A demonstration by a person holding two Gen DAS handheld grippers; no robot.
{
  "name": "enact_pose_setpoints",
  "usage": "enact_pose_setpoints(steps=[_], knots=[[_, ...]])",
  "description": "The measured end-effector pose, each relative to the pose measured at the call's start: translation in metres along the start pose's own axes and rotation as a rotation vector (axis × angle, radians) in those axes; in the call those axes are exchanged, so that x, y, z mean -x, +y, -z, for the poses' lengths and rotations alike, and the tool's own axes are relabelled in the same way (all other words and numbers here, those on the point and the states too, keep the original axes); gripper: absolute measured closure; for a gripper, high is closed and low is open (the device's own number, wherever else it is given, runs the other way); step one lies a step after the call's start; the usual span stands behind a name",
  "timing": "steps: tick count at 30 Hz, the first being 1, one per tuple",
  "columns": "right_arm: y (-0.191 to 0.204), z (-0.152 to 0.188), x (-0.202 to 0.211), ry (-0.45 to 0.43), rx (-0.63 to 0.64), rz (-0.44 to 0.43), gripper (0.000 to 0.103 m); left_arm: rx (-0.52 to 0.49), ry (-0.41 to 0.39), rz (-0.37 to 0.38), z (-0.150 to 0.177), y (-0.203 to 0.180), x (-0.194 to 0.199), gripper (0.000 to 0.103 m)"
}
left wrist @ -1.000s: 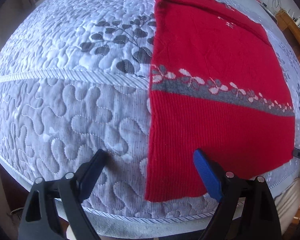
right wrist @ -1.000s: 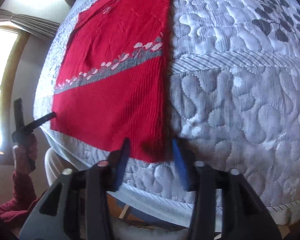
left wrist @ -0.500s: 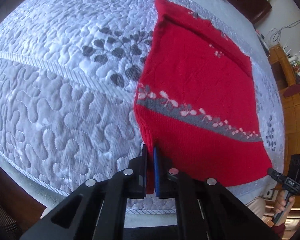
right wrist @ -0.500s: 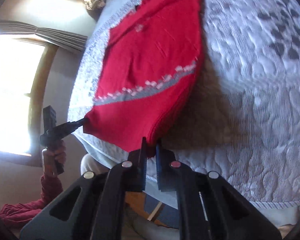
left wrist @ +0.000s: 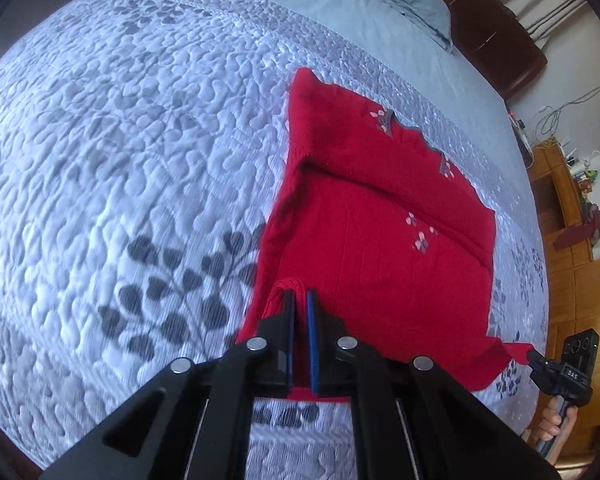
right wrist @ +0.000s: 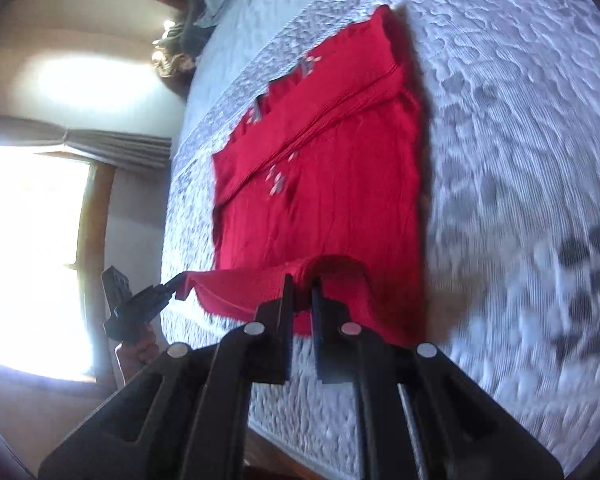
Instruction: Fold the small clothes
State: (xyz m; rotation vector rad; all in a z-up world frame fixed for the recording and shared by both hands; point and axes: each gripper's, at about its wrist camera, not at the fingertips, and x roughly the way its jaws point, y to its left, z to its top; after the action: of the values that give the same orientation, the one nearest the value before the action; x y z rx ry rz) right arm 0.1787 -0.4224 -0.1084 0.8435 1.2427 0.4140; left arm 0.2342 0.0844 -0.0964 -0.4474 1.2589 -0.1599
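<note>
Up close in the left wrist view, the left gripper [left wrist: 299,300] is clenched on one hem corner of the red sweater [left wrist: 380,248], lifted over the quilted bedspread [left wrist: 140,160] (the right gripper [left wrist: 534,356] pinches the far corner). Likewise in the right wrist view, the right gripper [right wrist: 302,286] grips the hem, folding it over the sweater's body.

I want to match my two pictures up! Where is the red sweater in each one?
Left wrist view: the red sweater fills the centre and right, its near hem pinched in the left gripper at bottom centre.
Right wrist view: the sweater lies centre, its near hem pinched in the right gripper.
Shared landmark: the small pink flower motif on the sweater; also the grey quilted bedspread.
</note>
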Motion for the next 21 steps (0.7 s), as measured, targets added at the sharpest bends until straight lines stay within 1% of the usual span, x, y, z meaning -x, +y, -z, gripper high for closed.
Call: enact_pose_setpoints(steps=[2, 4, 5, 6, 7, 8, 9, 10, 11, 12, 14, 15, 17, 20, 21], knots=[[-0.011, -0.027, -0.022, 0.012, -0.041, 0.028, 0.096, 0.019, 0.018, -0.025, -0.021, 0.002, -0.031, 0.097], [-0.025, -0.049, -0.040, 0.027, -0.078, 0.045, 0.094, 0.026, 0.018, -0.070, -0.038, 0.003, -0.053, 0.096], [-0.034, -0.059, -0.048, 0.030, -0.109, 0.069, 0.088, 0.025, 0.020, -0.096, -0.046, 0.005, -0.063, 0.095], [-0.040, -0.064, -0.051, 0.023, -0.127, 0.103, 0.071, 0.026, 0.021, -0.124, -0.053, 0.008, -0.069, 0.090], [-0.046, -0.071, -0.052, 0.016, -0.132, 0.138, 0.061, 0.031, 0.017, -0.139, -0.058, 0.011, -0.072, 0.086], [-0.046, -0.072, -0.054, 0.005, -0.125, 0.151, 0.059, 0.037, 0.011, -0.142, -0.063, 0.014, -0.071, 0.077], [-0.047, -0.076, -0.049, -0.010, -0.097, 0.167, 0.064, 0.039, 0.003, -0.143, -0.066, 0.017, -0.068, 0.064], [-0.045, -0.076, -0.046, -0.016, -0.067, 0.171, 0.064, 0.033, -0.012, -0.136, -0.069, 0.021, -0.062, 0.060], [-0.043, -0.077, -0.042, -0.023, -0.031, 0.173, 0.064, 0.023, -0.024, -0.123, -0.071, 0.023, -0.056, 0.059], [-0.036, -0.077, -0.036, -0.026, 0.035, 0.178, 0.064, 0.009, -0.033, -0.103, -0.073, 0.024, -0.051, 0.059], [-0.022, -0.078, -0.037, -0.006, 0.149, 0.189, 0.064, -0.025, -0.040, -0.055, -0.074, 0.020, -0.043, 0.059], [-0.016, -0.077, -0.038, 0.012, 0.204, 0.199, 0.064, -0.052, -0.033, -0.045, -0.075, 0.015, -0.044, 0.058], [-0.002, -0.073, -0.050, 0.058, 0.301, 0.234, 0.063, -0.130, -0.015, -0.057, -0.075, -0.001, -0.049, 0.058], [0.009, -0.069, -0.072, 0.122, 0.392, 0.289, 0.063, -0.259, 0.000, -0.092, -0.070, -0.023, -0.062, 0.058], [0.009, -0.070, -0.078, 0.134, 0.406, 0.309, 0.063, -0.285, 0.001, -0.104, -0.069, -0.027, -0.063, 0.058]])
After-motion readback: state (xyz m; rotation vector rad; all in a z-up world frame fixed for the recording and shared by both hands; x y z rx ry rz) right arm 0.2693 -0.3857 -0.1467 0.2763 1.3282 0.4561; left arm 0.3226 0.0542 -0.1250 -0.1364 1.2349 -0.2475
